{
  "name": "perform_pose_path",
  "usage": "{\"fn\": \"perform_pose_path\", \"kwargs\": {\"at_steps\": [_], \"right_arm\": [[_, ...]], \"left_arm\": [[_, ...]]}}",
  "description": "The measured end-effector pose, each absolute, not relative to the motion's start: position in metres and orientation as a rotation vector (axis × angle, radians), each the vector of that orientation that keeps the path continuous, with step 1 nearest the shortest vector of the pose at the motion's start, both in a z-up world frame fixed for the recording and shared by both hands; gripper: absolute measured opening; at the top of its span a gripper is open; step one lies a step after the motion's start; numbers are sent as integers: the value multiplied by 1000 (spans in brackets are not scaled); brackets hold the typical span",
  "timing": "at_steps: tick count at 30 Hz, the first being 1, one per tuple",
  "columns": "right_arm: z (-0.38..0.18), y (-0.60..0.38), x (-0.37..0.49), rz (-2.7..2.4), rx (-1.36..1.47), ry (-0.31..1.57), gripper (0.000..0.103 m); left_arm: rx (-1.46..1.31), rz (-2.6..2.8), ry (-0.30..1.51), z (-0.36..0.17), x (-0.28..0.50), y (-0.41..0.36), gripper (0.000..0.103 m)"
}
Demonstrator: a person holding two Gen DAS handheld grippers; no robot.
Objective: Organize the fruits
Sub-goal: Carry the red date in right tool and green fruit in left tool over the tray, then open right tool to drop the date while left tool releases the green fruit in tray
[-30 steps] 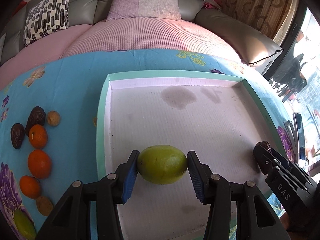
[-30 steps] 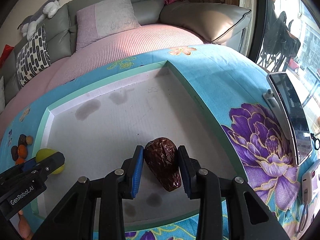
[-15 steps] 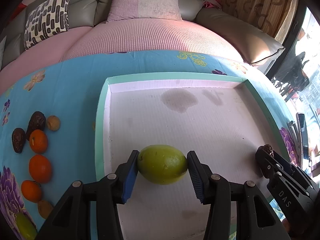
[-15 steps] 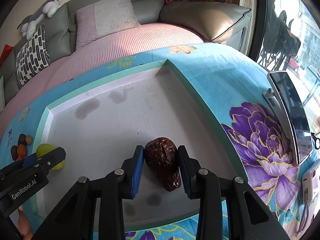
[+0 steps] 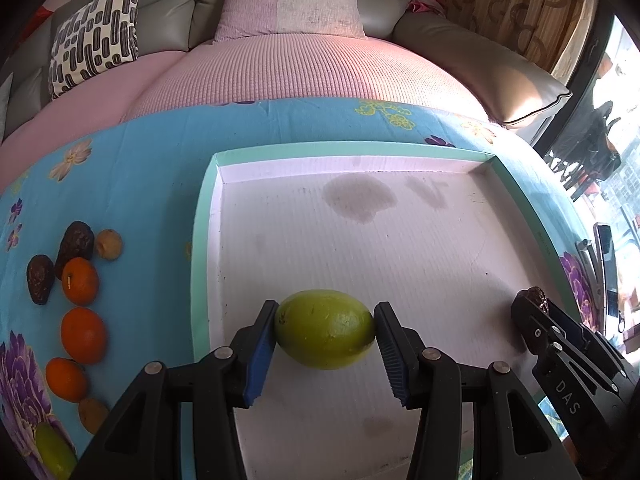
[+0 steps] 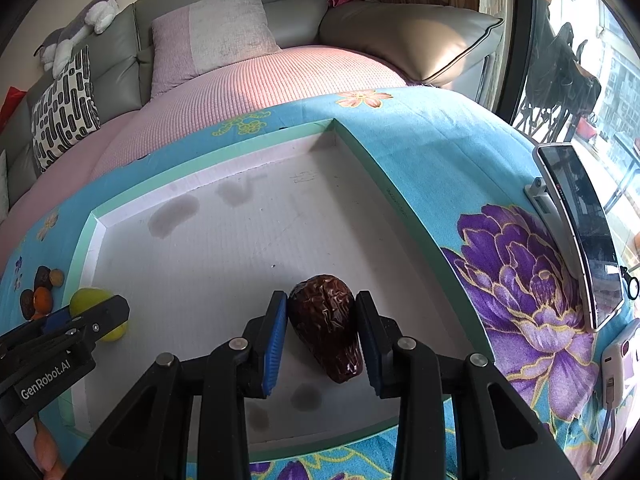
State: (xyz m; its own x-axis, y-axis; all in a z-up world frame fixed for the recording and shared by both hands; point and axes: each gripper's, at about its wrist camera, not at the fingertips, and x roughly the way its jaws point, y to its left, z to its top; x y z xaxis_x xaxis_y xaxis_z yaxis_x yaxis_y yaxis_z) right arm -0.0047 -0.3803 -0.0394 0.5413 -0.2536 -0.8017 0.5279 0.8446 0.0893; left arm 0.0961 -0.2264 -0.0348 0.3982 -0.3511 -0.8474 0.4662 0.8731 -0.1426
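Holding a green fruit (image 5: 325, 334) between its blue pads, the left claw (image 5: 325, 354) hangs low over the near left part of the tray (image 5: 202, 240), while the right claw (image 6: 322, 338) grips a wrinkled dark brown fruit (image 6: 326, 330) over the tray's near right part; whether either fruit rests on the tray floor I cannot tell. Nothing else lies inside the tray, so the sorting looks barely begun, with these two the first arrivals and not yet released. Left of the tray, on the blue flowered cloth (image 5: 132, 184), wait three oranges (image 5: 83, 334), two more dark fruits (image 5: 74, 242), small brown ones (image 5: 108, 243) and another green fruit (image 5: 54, 454).
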Motion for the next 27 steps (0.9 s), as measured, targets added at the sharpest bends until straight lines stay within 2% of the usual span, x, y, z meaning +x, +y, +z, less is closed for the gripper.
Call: {"fn": "perform_pose_path", "kwargs": {"at_steps": [3, 11, 14, 27], "right_arm": [[-39, -380, -5, -469, 339, 879, 39], [-32, -379, -7, -471, 330, 844, 55], [-29, -381, -9, -473, 335, 830, 55], [-24, -379, -13, -472, 328, 818, 55]], "left_arm": [[123, -528, 1037, -33, 95, -226, 52], [114, -526, 1018, -23, 92, -223, 58], [102, -526, 1012, -17, 91, -221, 62], [86, -538, 971, 4, 84, -217, 62]]}}
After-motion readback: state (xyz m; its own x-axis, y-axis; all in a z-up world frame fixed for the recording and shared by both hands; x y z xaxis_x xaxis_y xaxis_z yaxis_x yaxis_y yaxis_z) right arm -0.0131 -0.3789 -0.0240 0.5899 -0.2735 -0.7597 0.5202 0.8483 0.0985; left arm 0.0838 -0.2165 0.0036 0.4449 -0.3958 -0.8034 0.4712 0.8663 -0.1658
